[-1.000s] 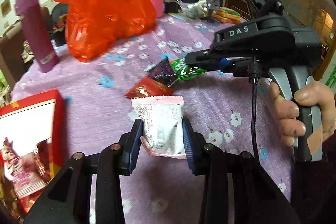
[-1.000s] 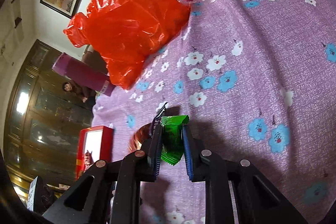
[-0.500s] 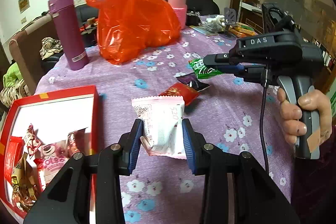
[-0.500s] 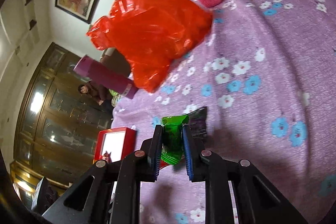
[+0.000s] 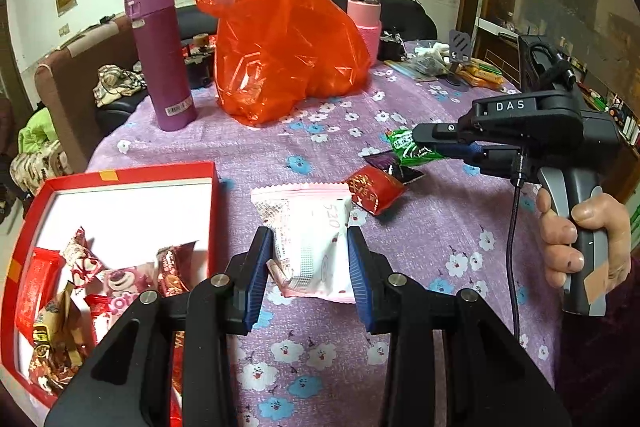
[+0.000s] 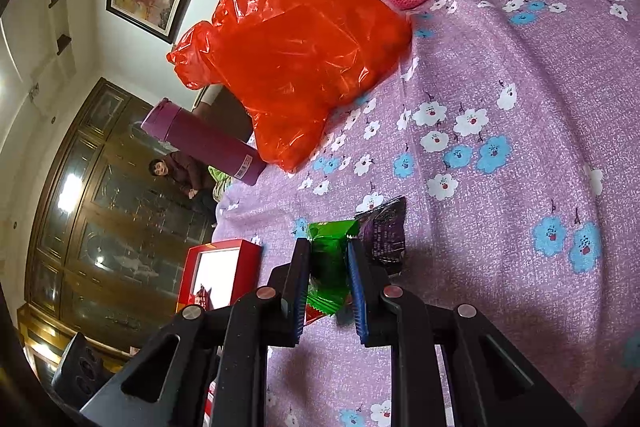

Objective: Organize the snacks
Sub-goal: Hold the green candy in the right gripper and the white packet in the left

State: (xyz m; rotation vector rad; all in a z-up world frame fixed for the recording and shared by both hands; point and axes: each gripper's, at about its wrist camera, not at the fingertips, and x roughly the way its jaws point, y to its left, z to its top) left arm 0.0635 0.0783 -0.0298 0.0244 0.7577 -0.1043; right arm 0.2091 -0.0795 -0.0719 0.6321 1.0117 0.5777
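At lower centre of the left wrist view, a puffy white-and-pink crinkled snack packet (image 5: 310,243) sits clamped between the left gripper's (image 5: 308,267) blue pads. The right gripper (image 6: 329,281) pinches a glossy green packet (image 6: 328,263) above the flowered purple tablecloth (image 6: 500,147). A red cardboard box (image 5: 120,179) holding wrapped snacks lies at lower left.

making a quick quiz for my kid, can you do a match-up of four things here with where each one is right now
Things:
1. white snack packet
2. green snack packet
3. red snack packet
4. purple flask

Places:
A. standing left of the orange bag
B. in the right gripper
C. lying on the tablecloth
D. in the left gripper

Pairs: 1-D, 2-B, 3-C, 4-A
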